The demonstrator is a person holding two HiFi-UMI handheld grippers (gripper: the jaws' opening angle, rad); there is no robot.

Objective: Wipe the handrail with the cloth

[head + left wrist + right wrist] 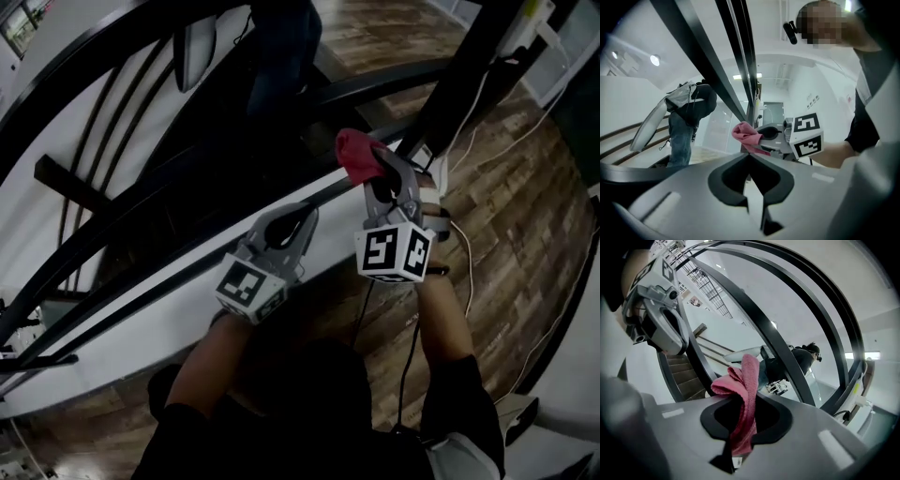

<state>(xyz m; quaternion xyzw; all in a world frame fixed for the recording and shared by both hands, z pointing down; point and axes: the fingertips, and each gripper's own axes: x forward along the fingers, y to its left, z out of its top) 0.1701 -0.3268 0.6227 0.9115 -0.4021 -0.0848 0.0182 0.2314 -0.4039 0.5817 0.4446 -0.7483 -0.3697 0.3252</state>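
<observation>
I logged the head view as dim and underexposed. Both gripper views were bright, the ceiling lamp (pixel 655 60) glaring. Fisheye bending and vignette darkened the edges; the cloth (pixel 750 376) was sharp.

Indoor stairwell hall, large public-type building. Curved black handrails (pixel 764 333) sweep across the frame. Stair steps (pixel 684 377) at lower left. Wood-plank floor (pixel 506 178) at right. White walls (pixel 806 79). Round ceiling light (pixel 655 60) at upper left. Glass doors (pixel 771 112) at centre.
</observation>
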